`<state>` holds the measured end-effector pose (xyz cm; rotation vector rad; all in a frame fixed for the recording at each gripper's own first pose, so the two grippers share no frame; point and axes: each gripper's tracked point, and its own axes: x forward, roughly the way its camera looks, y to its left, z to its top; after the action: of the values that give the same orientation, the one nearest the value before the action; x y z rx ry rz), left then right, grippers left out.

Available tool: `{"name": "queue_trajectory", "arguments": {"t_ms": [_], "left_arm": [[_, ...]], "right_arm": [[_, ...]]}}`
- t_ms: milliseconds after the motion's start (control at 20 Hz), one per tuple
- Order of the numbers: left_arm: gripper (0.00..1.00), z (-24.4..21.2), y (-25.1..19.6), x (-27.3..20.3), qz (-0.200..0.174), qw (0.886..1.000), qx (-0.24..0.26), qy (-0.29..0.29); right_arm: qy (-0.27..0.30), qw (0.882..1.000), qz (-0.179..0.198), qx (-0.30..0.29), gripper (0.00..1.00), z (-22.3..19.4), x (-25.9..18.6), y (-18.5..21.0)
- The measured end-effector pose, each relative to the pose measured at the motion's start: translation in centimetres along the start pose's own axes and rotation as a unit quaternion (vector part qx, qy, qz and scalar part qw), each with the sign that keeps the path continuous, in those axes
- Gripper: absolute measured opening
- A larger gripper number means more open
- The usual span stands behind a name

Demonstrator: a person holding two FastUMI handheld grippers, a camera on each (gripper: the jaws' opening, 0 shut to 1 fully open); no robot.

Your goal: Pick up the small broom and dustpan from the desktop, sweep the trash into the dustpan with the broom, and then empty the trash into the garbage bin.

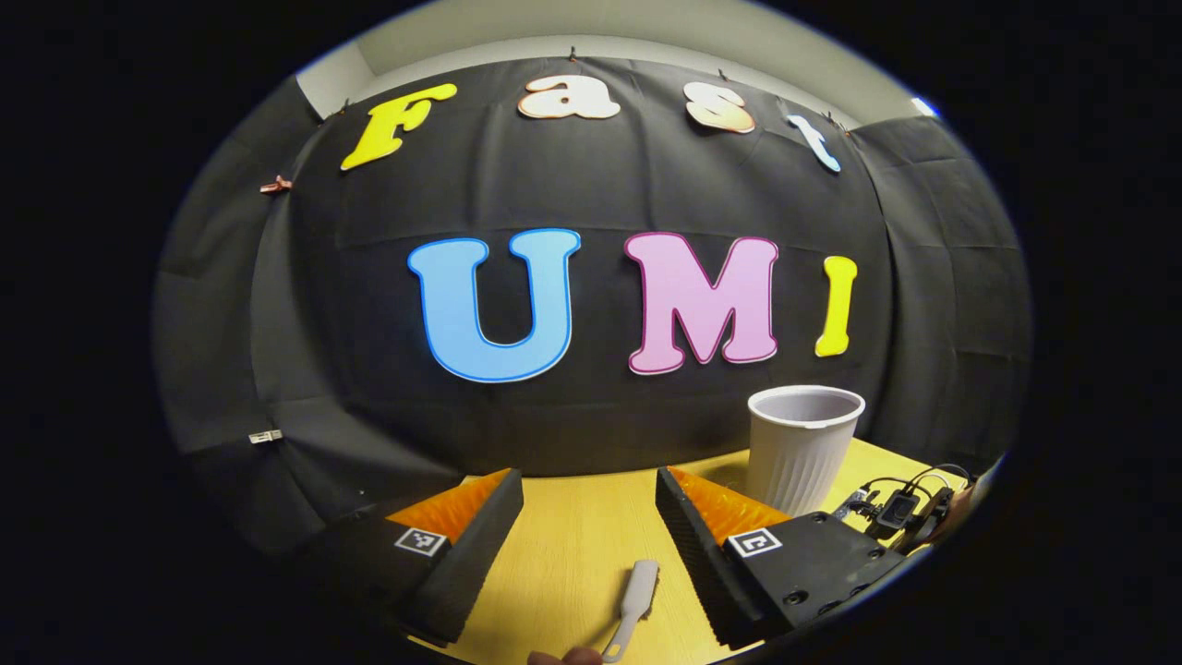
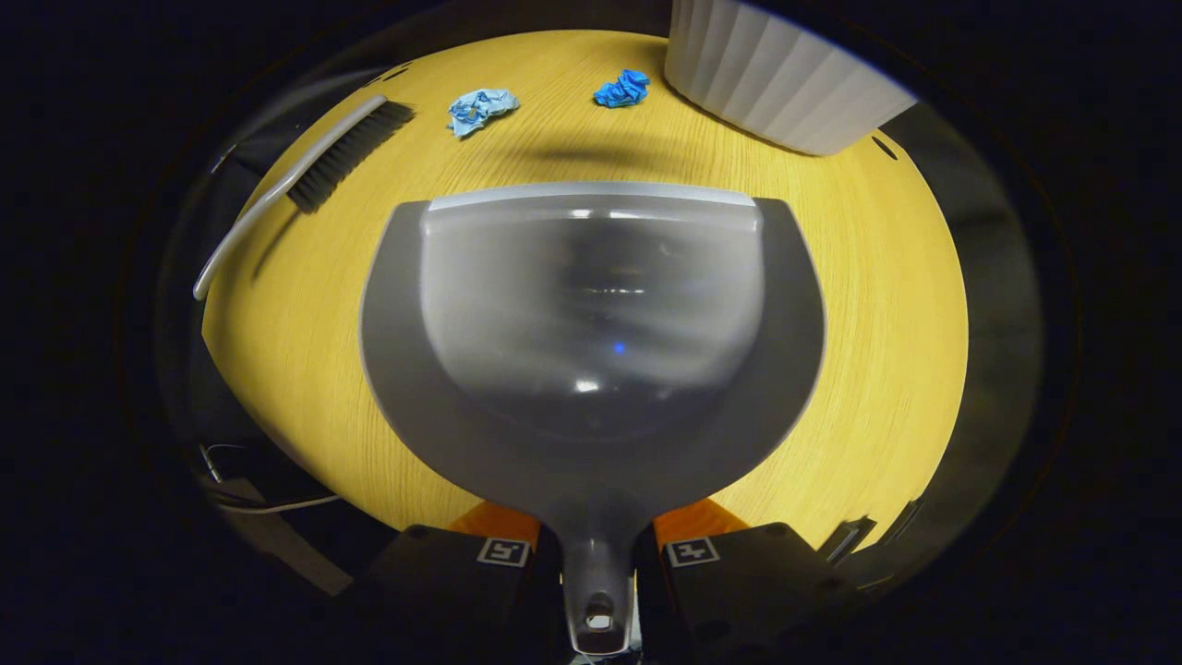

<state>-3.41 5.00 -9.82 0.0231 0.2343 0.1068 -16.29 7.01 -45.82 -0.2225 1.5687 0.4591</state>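
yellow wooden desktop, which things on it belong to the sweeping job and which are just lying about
Job: grey plastic dustpan, grey broom with black bristles, two crumpled blue paper scraps, white ribbed bin.
Lying about: black cabled device.

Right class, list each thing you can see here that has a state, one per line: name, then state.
Left tool: open, holding nothing, over the broom handle.
Right tool: shut on the dustpan handle.
Dustpan: held, empty.
Broom: lying on the desk, not gripped.
Two paper scraps: crumpled, unswept, on the desk beyond the dustpan.
Bin: upright, open top; contents cannot be seen.
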Motion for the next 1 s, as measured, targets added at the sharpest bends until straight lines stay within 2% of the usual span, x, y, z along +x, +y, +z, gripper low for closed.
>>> {"name": "queue_trajectory", "arguments": {"t_ms": [100, 200, 300, 400, 450, 650, 800, 1000], "left_arm": [[0.95, -2.7, -1.4, 1.1, -0.039, 0.998, -0.002, 0.058], [0.95, -6.6, -2.4, 1.7, -0.074, 0.987, -0.008, 0.142], [0.95, -11.3, -3.8, 1.9, -0.111, 0.966, -0.020, 0.234], [0.93, -15.8, -4.9, 1.2, -0.141, 0.933, -0.027, 0.329], [0.95, -17.6, -5.1, 1.0, -0.149, 0.919, -0.023, 0.365], [0.95, -23.4, -4.9, 1.0, -0.147, 0.868, 0.001, 0.475], [0.94, -26.8, -5.5, 1.7, -0.140, 0.840, -0.015, 0.524], [0.93, -29.5, -5.0, 2.3, -0.136, 0.815, 0.007, 0.563]], "right_arm": [[0.002, 1.000, 0.005, -0.006, 0.39, -0.1, -0.1, 0.0], [-0.001, 1.000, 0.005, -0.008, 0.37, 0.0, -0.1, 0.0], [-0.003, 1.000, 0.004, -0.007, 0.37, 0.1, 0.0, 0.0], [-0.004, 1.000, 0.003, -0.008, 0.36, 0.0, 0.0, 0.0], [-0.004, 1.000, 0.004, -0.010, 0.36, 0.0, -0.1, 0.0], [-0.003, 1.000, 0.010, -0.018, 0.36, 0.1, -0.1, 0.0], [-0.004, 1.000, 0.013, -0.023, 0.35, 0.1, -0.2, 0.0], [-0.005, 1.000, 0.014, -0.024, 0.36, 0.2, -0.1, 0.0]]}}
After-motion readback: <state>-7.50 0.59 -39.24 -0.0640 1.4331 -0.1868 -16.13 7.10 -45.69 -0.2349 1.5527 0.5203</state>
